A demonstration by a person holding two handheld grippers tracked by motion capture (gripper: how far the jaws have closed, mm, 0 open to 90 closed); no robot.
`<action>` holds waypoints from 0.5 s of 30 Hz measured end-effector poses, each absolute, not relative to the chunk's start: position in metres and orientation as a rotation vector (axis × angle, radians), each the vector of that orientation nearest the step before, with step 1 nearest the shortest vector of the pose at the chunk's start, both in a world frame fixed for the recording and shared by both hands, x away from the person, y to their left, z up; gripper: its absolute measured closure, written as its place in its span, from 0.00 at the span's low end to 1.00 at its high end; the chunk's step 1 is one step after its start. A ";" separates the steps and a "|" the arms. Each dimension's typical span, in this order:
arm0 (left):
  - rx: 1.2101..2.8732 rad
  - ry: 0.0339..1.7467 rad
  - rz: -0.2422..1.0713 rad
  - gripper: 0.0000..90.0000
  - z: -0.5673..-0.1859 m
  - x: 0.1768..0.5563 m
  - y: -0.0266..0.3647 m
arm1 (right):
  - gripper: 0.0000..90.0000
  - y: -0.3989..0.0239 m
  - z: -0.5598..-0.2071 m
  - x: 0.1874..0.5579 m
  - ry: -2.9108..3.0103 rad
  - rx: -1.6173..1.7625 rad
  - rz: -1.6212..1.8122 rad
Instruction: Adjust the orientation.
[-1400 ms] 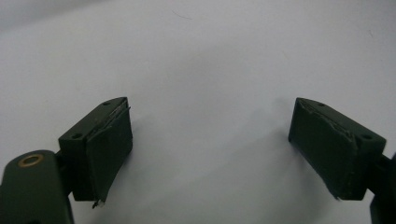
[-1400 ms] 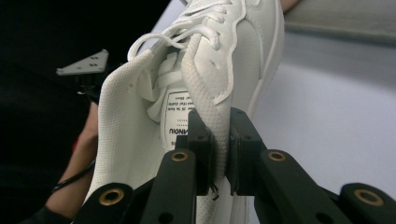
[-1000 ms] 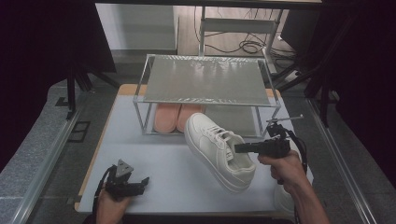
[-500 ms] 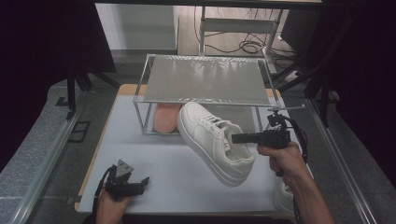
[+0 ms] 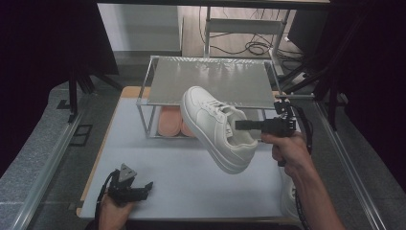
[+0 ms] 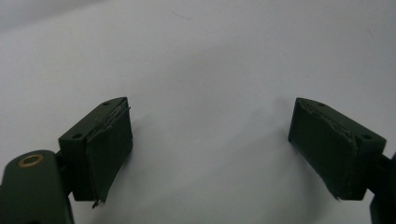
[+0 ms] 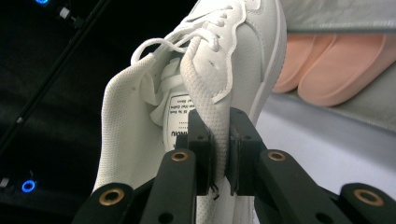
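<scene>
We have the white shoe (image 5: 218, 129) off the tabletop (image 5: 182, 187), hanging in the air just in front of the rack (image 5: 210, 81), toe pointing far-left toward the top shelf and heel near-right. Our right tool (image 5: 242, 125) is pinching the padded collar at the heel side; in the right gripper view the two pads are pressed on either side of that thin wall of fabric (image 7: 212, 140), so the whole shoe hangs from a narrow bite. We judge the step in hand to be carrying the shoe up onto the rack, where the top shelf is bare and a pair of pink slippers (image 5: 172, 122) lies on the level below. To do it well, we should hold the pinch firm, since the collar is soft and the long toe end will want to swing; lift until the sole clears the near edge of the shelf, then slide forward and set it down flat before letting go. Our left tool (image 5: 139, 190) rests at the near-left of the tabletop with its jaws spread wide over bare surface and nothing between them. Inside the shoe a white tongue label (image 7: 180, 119) carries dark print, but the letters are too small and partly hidden for us to read.
</scene>
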State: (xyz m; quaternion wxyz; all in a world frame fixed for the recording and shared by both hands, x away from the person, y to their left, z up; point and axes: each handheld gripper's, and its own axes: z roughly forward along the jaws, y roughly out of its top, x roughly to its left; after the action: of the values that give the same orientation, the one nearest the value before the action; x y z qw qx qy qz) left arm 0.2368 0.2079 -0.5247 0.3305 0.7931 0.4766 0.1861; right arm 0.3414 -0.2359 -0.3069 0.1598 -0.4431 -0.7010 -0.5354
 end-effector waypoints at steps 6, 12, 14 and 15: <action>2.074 1.246 0.488 0.15 -0.525 0.237 0.208 | 0.91 -0.228 -0.304 0.355 -1.972 -1.311 -1.552; 2.080 1.243 0.487 0.15 -0.525 0.237 0.208 | 0.91 -0.221 -0.305 0.369 -1.923 -1.368 -1.579; 2.078 1.244 0.488 0.15 -0.525 0.237 0.208 | 0.91 -0.219 -0.306 0.373 -1.912 -1.387 -1.587; 2.078 1.244 0.487 0.15 -0.525 0.237 0.208 | 0.91 -0.219 -0.307 0.376 -1.902 -1.402 -1.591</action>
State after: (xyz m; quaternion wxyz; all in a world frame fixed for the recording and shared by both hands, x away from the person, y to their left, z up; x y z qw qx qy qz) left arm 0.2367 0.2081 -0.5246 0.3292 0.7942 0.4755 0.1863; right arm 0.3755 -0.2185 -0.3066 0.1462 -0.4868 -0.6605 -0.5526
